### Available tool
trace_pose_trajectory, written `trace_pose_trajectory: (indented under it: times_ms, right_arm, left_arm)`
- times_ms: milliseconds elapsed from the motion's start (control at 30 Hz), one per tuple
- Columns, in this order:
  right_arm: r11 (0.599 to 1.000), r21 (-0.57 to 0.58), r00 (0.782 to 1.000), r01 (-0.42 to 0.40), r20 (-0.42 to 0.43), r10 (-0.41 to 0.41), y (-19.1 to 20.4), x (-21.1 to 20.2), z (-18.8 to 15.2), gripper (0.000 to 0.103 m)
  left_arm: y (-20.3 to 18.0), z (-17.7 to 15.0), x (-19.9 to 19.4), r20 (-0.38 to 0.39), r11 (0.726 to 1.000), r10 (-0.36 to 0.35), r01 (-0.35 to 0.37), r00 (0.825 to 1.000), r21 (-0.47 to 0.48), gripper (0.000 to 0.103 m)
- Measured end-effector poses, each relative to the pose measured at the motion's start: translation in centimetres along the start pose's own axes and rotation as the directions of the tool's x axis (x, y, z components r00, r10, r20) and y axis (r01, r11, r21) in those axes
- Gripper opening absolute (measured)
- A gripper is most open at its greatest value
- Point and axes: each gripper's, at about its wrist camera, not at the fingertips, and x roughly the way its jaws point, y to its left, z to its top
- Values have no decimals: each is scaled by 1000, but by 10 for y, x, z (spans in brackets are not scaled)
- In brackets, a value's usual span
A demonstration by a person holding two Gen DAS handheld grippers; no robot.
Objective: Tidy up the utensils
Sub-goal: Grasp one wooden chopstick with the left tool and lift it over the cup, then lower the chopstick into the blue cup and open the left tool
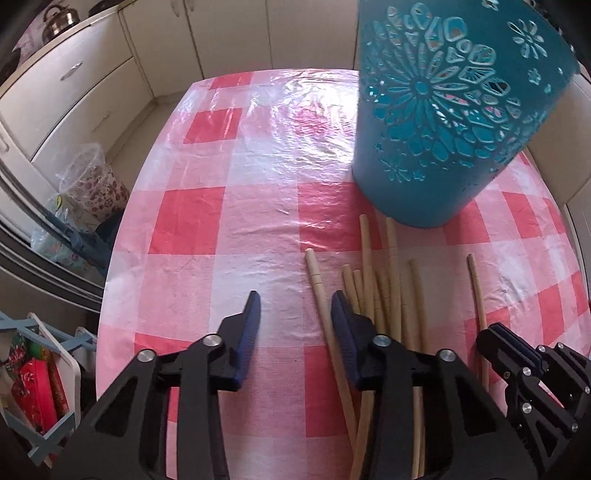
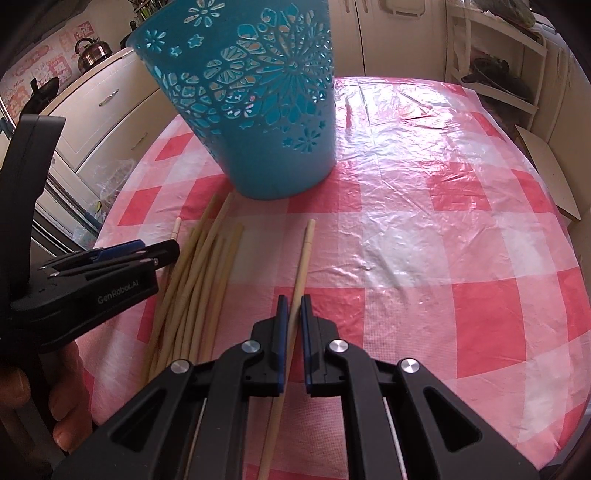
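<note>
A teal cut-out basket (image 1: 436,110) stands on the pink checked tablecloth (image 1: 229,221); it also shows in the right wrist view (image 2: 266,110). Several wooden chopsticks (image 1: 388,288) lie in a loose pile in front of it (image 2: 195,280). My left gripper (image 1: 295,310) is open just above the cloth; one chopstick (image 1: 321,295) lies between its fingers, against the right one. My right gripper (image 2: 292,306) has its fingers narrowly around a single chopstick (image 2: 303,258) lying apart to the right of the pile. The right gripper shows in the left wrist view (image 1: 502,339).
Cream kitchen cabinets (image 1: 85,85) and a kettle (image 1: 59,22) stand beyond the table's left side. A clear floral bin (image 1: 92,181) and a rack (image 1: 40,384) sit on the floor at left. White shelving (image 2: 498,66) stands at the far right.
</note>
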Motion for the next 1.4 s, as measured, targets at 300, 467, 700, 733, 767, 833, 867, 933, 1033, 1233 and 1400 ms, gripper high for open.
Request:
trace_pose_trajectory:
  times_ms: [300, 467, 700, 733, 767, 833, 867, 933, 1033, 1233, 1400]
  right_arm:
    - [999, 32, 999, -33, 1, 33, -6, 0, 0, 7]
    - [999, 38, 999, -34, 4, 34, -7, 0, 0, 7]
    - [999, 41, 1000, -29, 7, 29, -7, 0, -3, 8]
    - [999, 40, 1000, -28, 8, 28, -7, 0, -3, 8]
    - [999, 40, 1000, -28, 10, 28, -7, 1, -3, 8]
    - [999, 42, 999, -30, 13, 30, -7, 1, -3, 8]
    - [999, 43, 999, -32, 14, 31, -7, 1, -2, 8]
    - [999, 43, 999, -32, 19, 31, -6, 1, -3, 8]
    - [998, 44, 999, -35, 27, 33, -7, 1, -4, 8]
    - [997, 57, 998, -48, 35, 46, -10, 1, -3, 8]
    - [998, 45, 998, -45, 36, 44, -9, 0, -3, 7]
  left_arm:
    - [16, 4, -9, -23, 994, -106, 106, 994, 25, 5]
    - [41, 5, -47, 111, 985, -168, 171, 980, -19, 5]
    - [38, 22, -151, 409, 956, -263, 293, 874, -11, 5]
    - [37, 30, -165, 449, 951, -275, 310, 850, -4, 5]
    - [38, 40, -179, 491, 945, -287, 327, 822, 5, 5]
    - [34, 60, -201, 556, 938, -301, 347, 774, 25, 5]
    - [31, 72, -209, 583, 935, -307, 354, 752, 36, 5]
    - [26, 95, -220, 626, 932, -309, 360, 716, 48, 5]
    - [9, 129, -222, 664, 932, -303, 357, 683, 58, 5]
    - [-8, 176, -189, 689, 940, -252, 341, 680, 7, 5]
    - [-15, 181, -145, 654, 954, -207, 300, 728, -32, 5]
